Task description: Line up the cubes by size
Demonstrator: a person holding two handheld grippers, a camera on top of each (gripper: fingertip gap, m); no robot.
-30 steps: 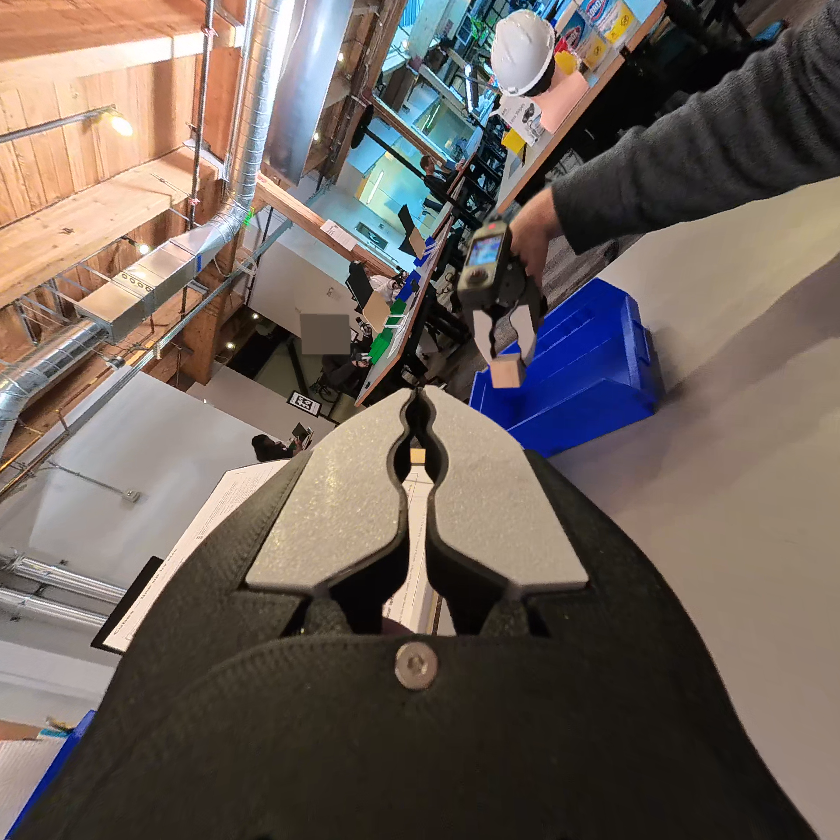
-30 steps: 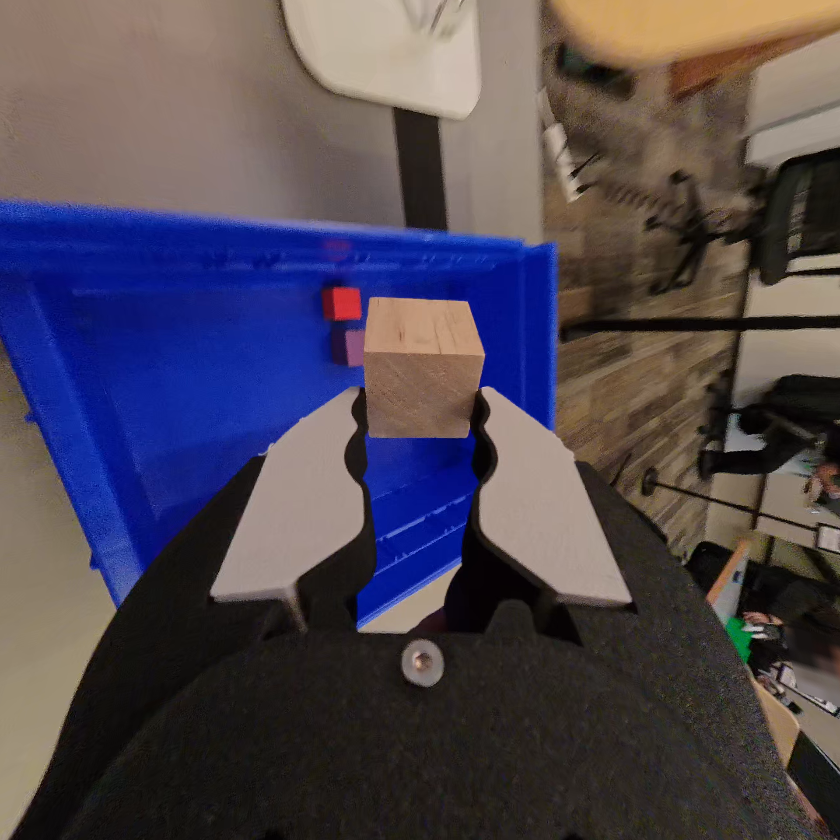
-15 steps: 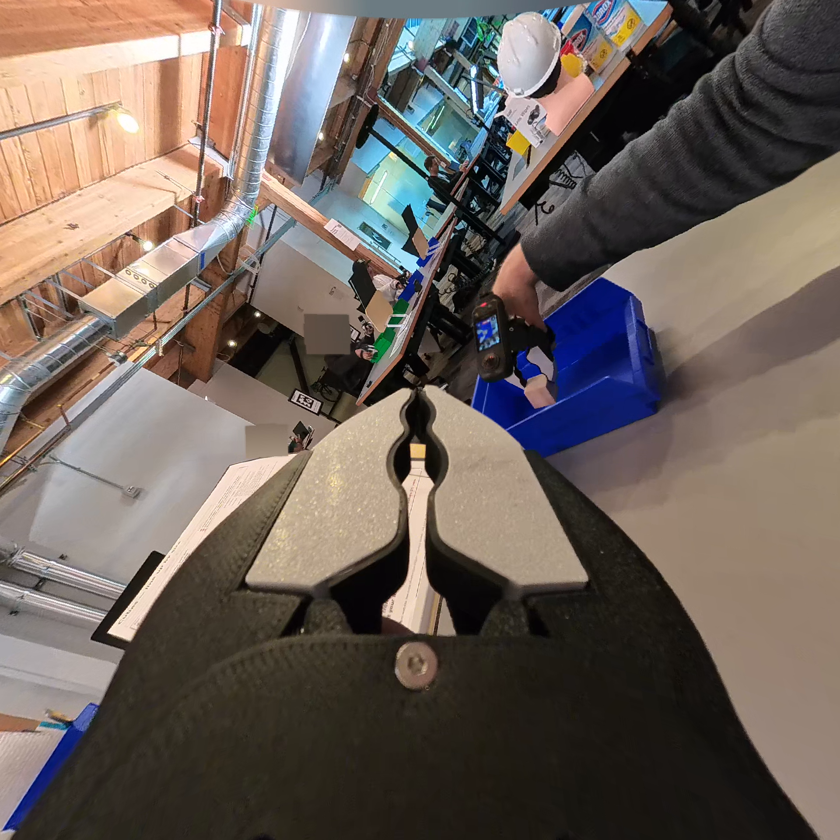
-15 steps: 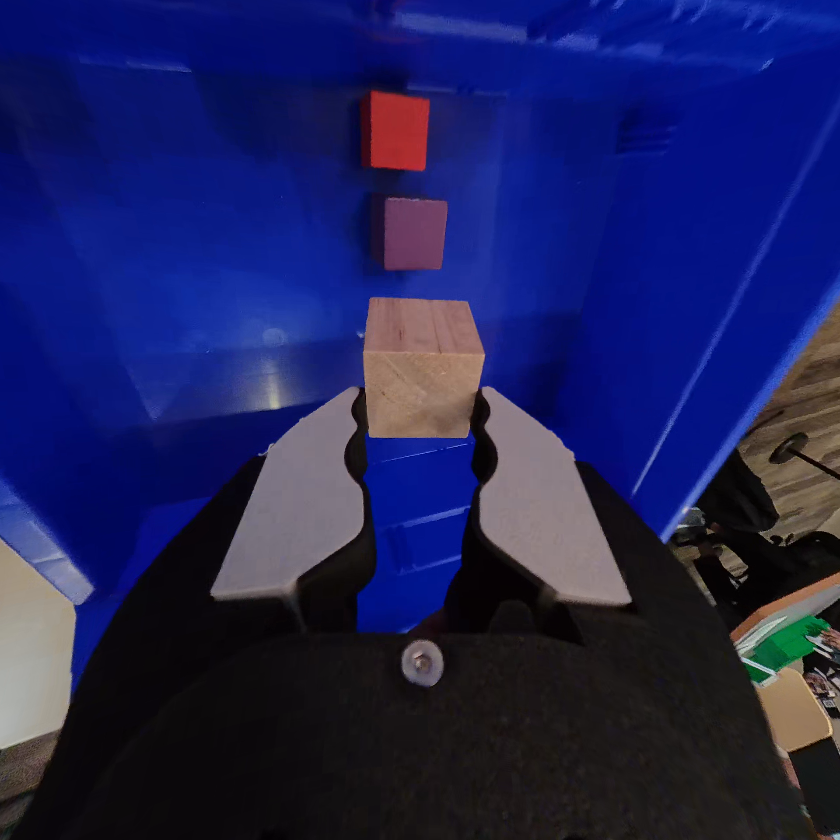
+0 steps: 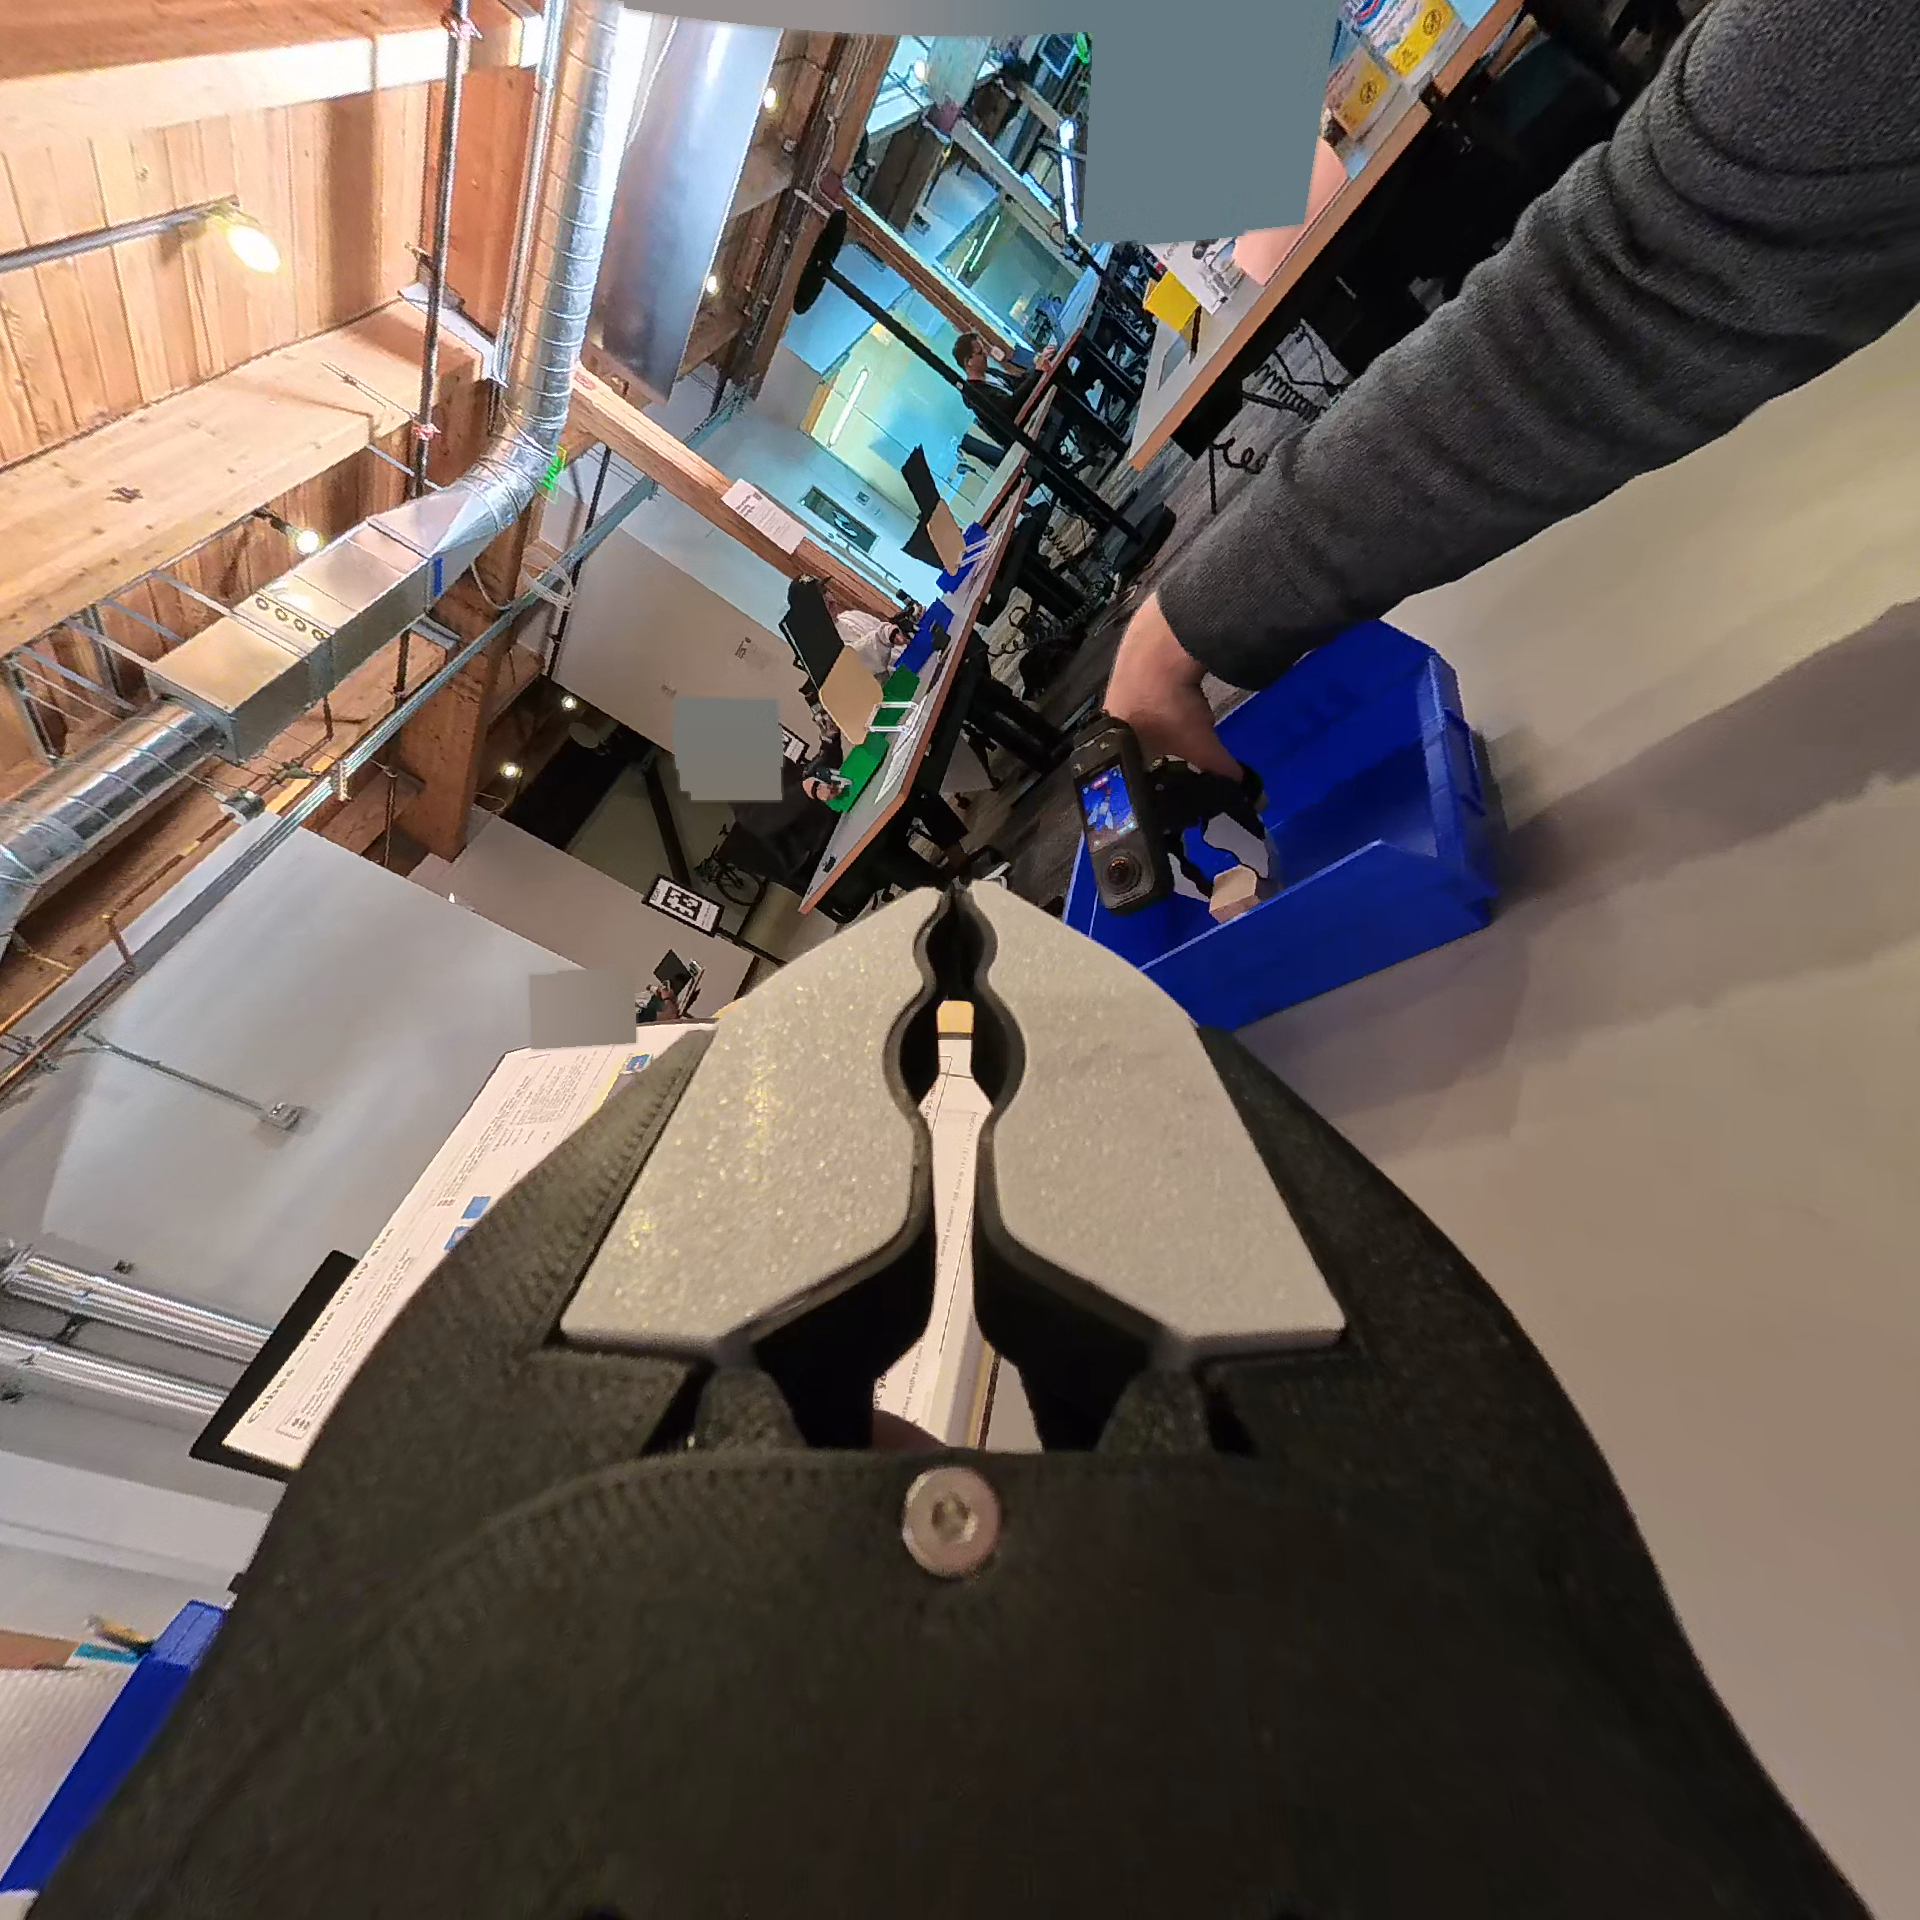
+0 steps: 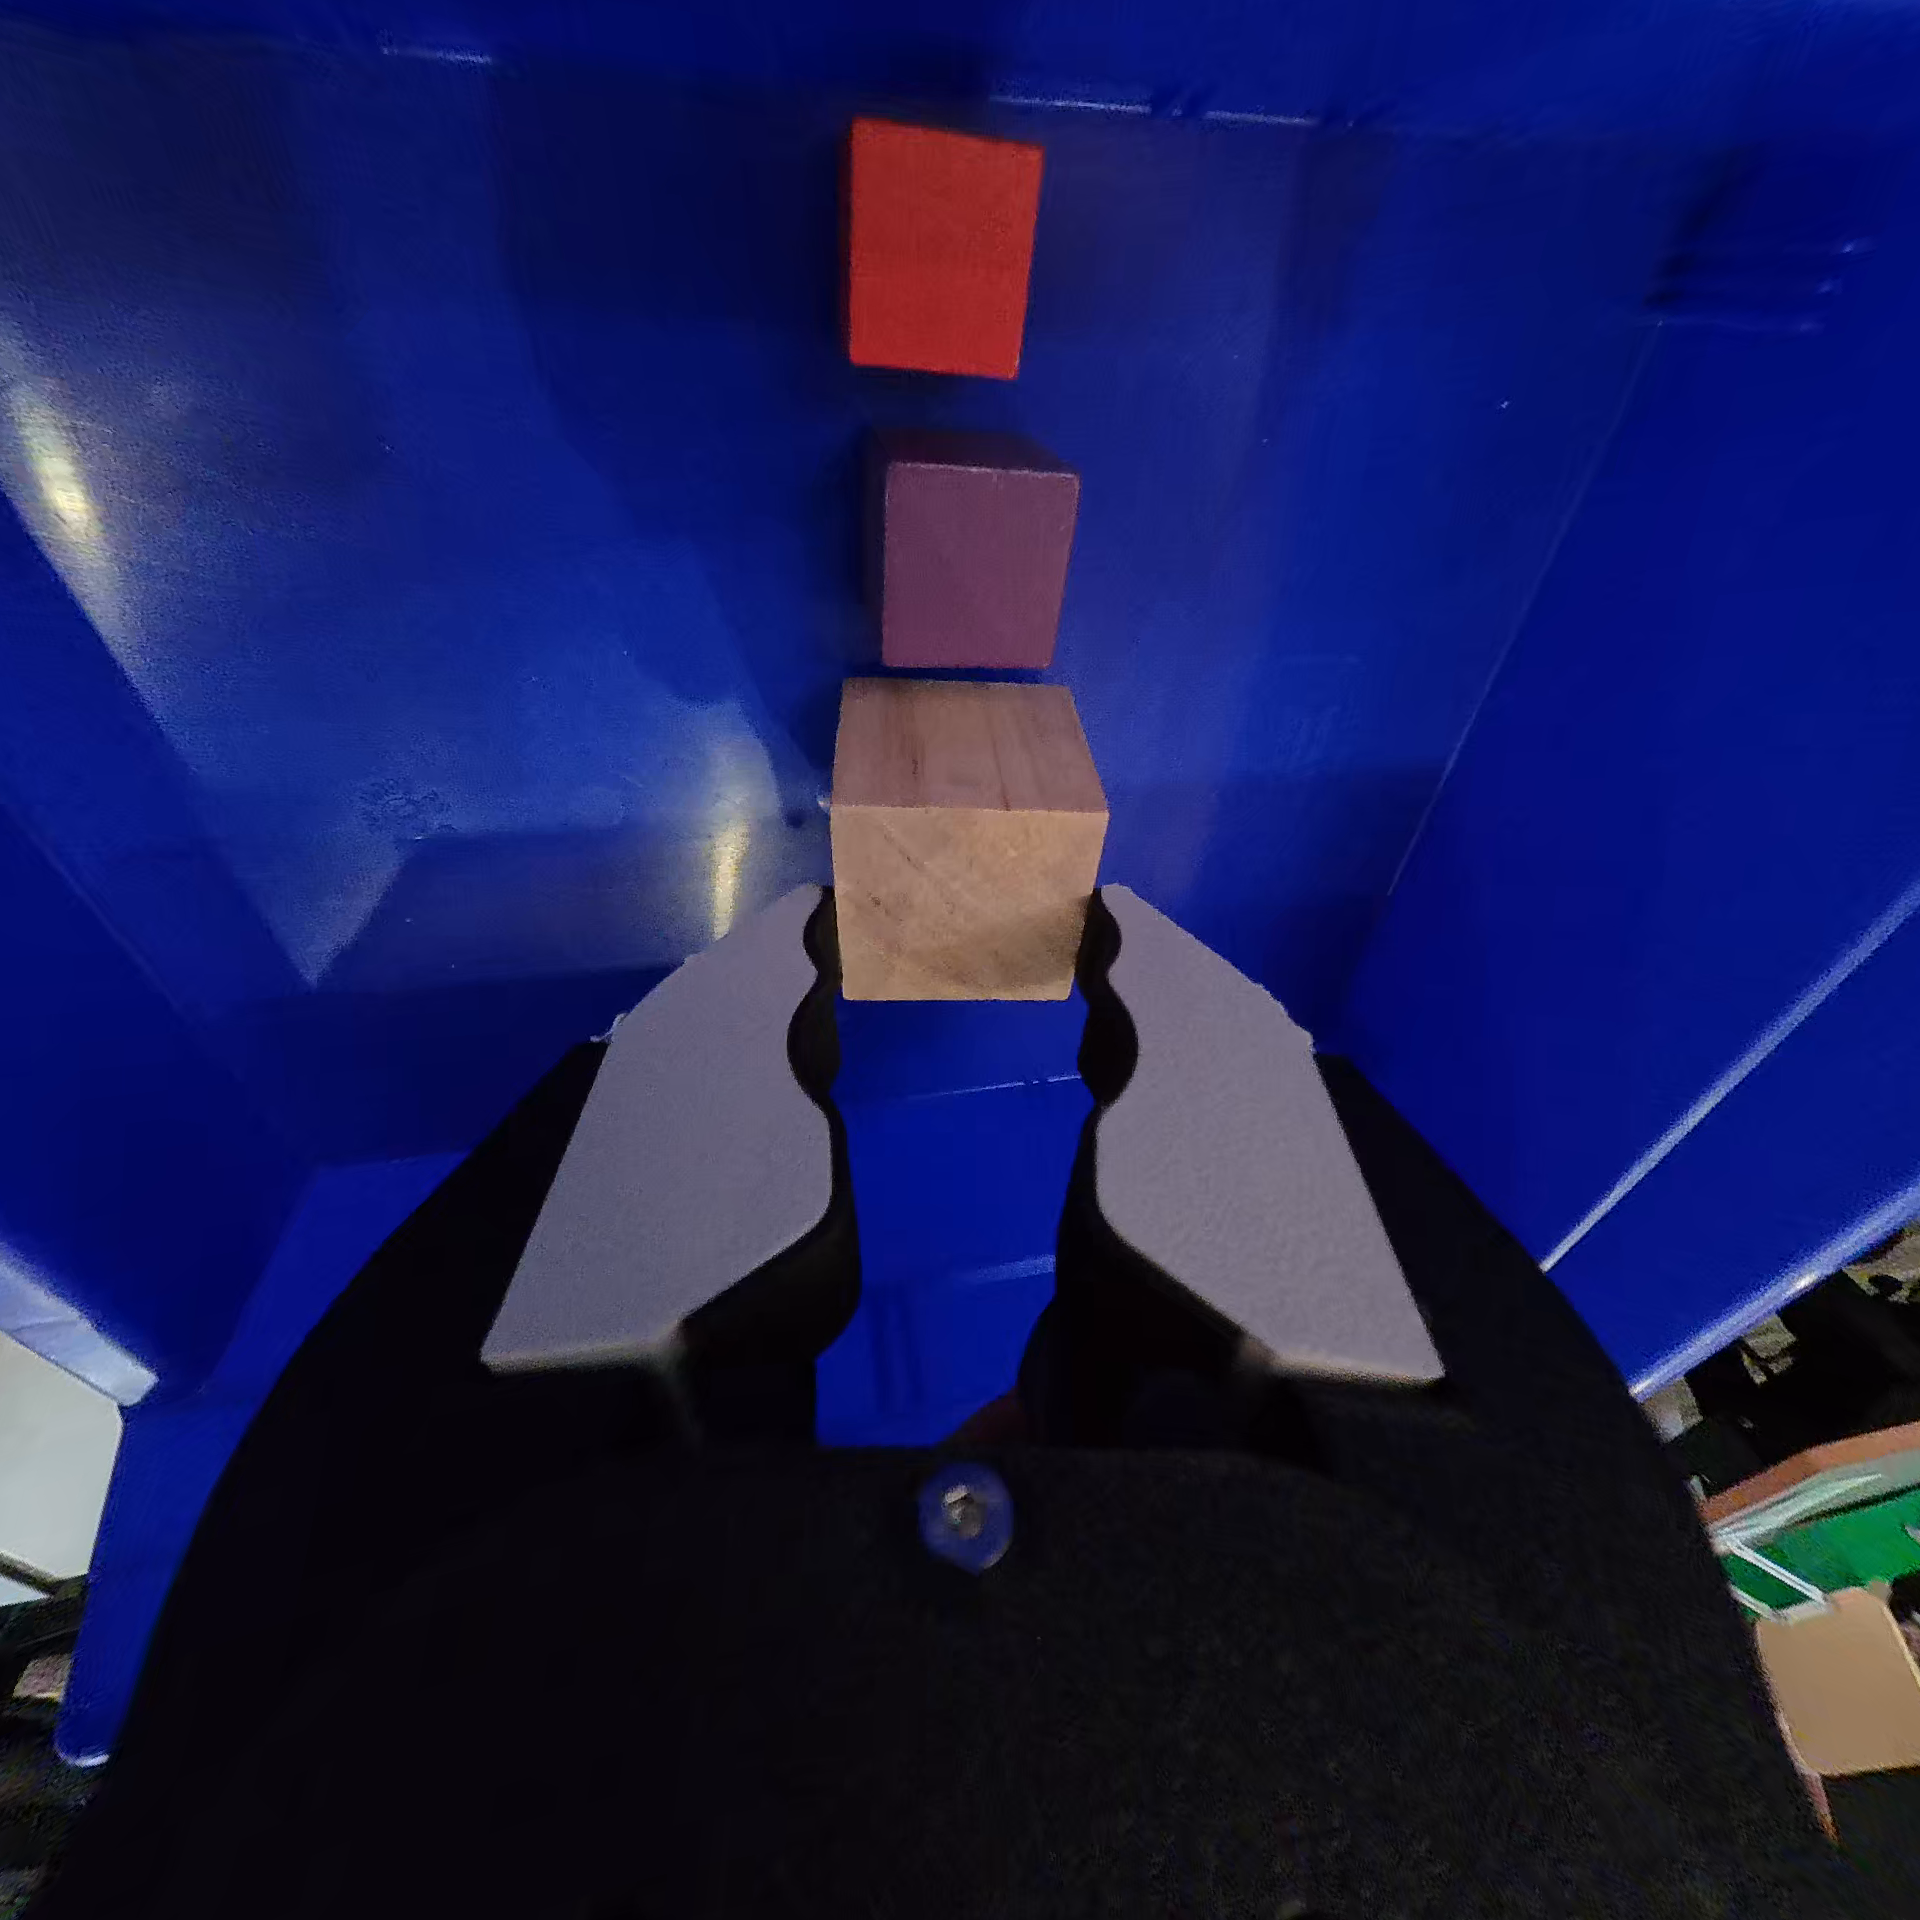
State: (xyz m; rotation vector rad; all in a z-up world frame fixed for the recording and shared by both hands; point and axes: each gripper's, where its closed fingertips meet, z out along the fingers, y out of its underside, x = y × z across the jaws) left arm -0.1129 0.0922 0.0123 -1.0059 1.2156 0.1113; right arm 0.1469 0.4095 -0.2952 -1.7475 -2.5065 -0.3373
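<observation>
Overhead, in the left wrist view, timber ceiling boards [image 5: 208,343] and a silver duct [image 5: 312,613] are seen at far left, with a printed sheet on a clipboard [image 5: 416,1236] lower down. Rows of desks [image 5: 935,665] are noted at centre. To the right, a pale grey worktop [image 5: 1621,1143] is recorded, carrying a blue bin [image 5: 1382,831]; a grey sleeve [image 5: 1558,364] reaches over it.

The left claw [image 5: 958,904] is observed clenched, its fingertips meeting with nothing between them at the tips.

Inside the blue bin, three cubes are found in one line running away from the right claw [image 6: 961,925]: a red cube [image 6: 943,244] farthest, a purple cube [image 6: 977,566] in the middle, and a plain wooden cube [image 6: 966,842] nearest, just beside the purple one. The wooden cube is grasped by the right claw, both pads pressed against its sides. Whether it rests on the bin floor cannot be told.
</observation>
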